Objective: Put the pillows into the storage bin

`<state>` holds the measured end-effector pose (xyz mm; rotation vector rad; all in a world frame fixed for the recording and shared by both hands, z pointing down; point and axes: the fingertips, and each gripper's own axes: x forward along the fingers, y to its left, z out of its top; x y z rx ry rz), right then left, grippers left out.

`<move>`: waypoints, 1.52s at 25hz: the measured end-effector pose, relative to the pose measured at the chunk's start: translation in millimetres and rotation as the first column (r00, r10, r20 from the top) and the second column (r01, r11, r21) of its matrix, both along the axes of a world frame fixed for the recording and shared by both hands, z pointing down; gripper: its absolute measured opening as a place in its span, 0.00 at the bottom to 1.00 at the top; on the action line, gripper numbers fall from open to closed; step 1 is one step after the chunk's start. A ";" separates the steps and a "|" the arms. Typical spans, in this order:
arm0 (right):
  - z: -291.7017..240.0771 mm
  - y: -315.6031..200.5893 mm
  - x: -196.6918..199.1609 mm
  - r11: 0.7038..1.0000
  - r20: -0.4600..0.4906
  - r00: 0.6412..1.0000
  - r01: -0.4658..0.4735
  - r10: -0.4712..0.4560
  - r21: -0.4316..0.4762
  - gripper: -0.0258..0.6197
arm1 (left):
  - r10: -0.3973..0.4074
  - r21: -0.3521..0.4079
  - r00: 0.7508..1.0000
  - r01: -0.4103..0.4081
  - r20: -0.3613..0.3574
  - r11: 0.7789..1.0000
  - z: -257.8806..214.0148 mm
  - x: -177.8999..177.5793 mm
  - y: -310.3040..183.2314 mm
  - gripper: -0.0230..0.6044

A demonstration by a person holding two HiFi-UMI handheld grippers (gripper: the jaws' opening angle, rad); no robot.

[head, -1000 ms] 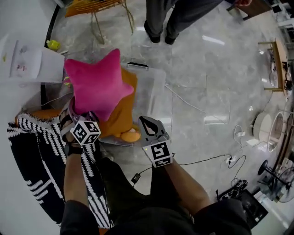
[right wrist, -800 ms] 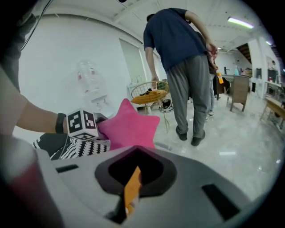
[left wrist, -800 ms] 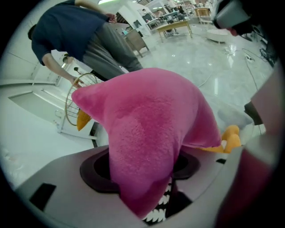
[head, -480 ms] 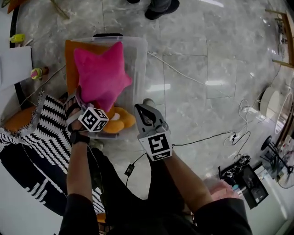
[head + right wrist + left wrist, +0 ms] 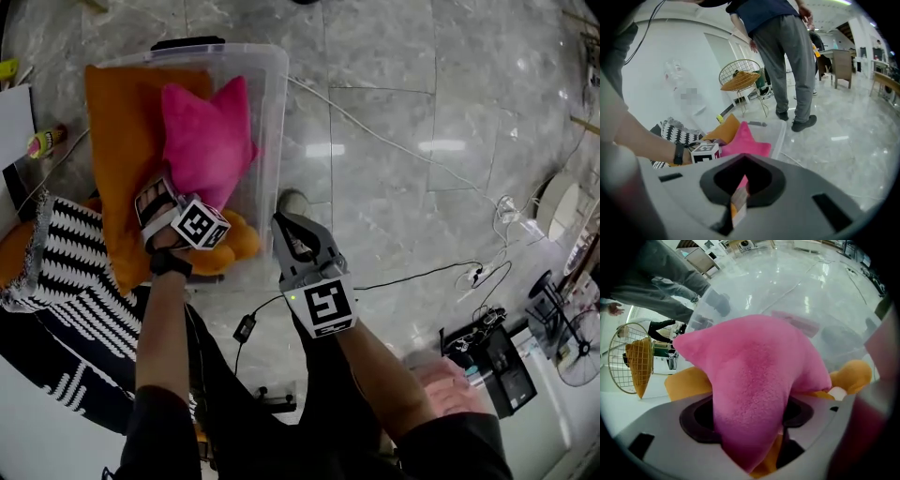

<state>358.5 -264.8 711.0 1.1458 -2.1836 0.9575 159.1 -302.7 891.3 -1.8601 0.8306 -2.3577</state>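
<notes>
Left tool (image 5: pixel 157 199) clamped on pink star pillow (image 5: pixel 206 136) tip, jaws just easing open. Pillow sits atop orange pillow (image 5: pixel 117 141) inside storage bin (image 5: pixel 269 103), 11 o'clock. Right tool (image 5: pixel 289 225) jaws together, empty, at bin's 5 o'clock.

The pink pillow (image 5: pixel 208 141) and orange pillow (image 5: pixel 122 150) fill the bin (image 5: pixel 274 84); floor (image 5: pixel 403 122) beside it seems open

A black-and-white patterned cloth (image 5: pixel 66 281) spreads at the left, over a grey marble floor (image 5: pixel 403 112). A thin black cable (image 5: pixel 412 275) crosses the tiles towards what looks like a white power strip (image 5: pixel 476 275). Further off, a person in grey trousers (image 5: pixel 787 61) stands near a wire chair (image 5: pixel 740 77) — its seat orange.
</notes>
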 end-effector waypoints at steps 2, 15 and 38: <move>11.6 2.0 1.5 1.000 0.005 1.000 -0.004 0.004 -0.013 0.04 | 0.018 -0.006 1.000 -0.018 0.020 1.000 11.6 2.3 -1.1 0.61; 29.1 24.2 -5.5 0.999 -0.034 0.999 -0.036 0.035 -0.021 0.04 | 0.044 0.054 0.995 -0.039 -0.084 0.998 15.3 15.4 4.7 0.74; -251.1 22.2 -69.7 0.971 -0.125 0.991 -0.015 0.046 0.240 0.04 | -0.124 0.125 0.610 0.349 -0.782 0.929 -387.7 -26.0 48.7 0.71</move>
